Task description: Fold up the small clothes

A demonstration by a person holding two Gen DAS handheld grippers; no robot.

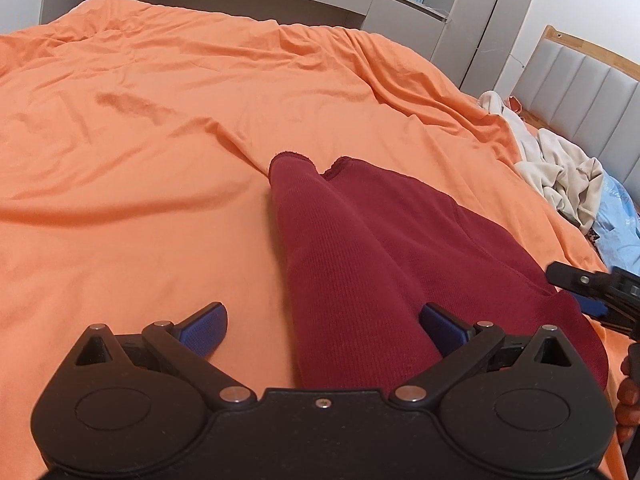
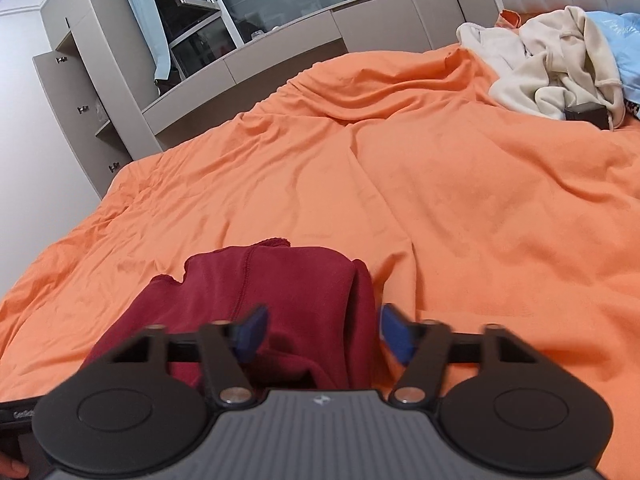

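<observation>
Folded ribbed maroon garment [image 1: 360, 248], frayed hem

The red garment's [image 1: 360, 264] near end is hidden under the left claw [image 1: 324, 332]; the right claw's [image 2: 322, 334] fingers are blurred.

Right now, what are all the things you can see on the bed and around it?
Dark red knit garment: one, dark red, lying on the orange sheet between both tongs.
Orange bed sheet: one, orange, wrinkled, covering the bed.
Cream crumpled clothes: one heap, cream, far corner by the headboard.
Light blue cloth: one, light blue, beside the cream heap.
Grey padded headboard: one, grey, at the bed's end.
Grey wall cabinets: one unit, grey, around the window.
Left tongs: one, black with blue pads, open.
Right tongs: one, black with blue pads, open.
</observation>
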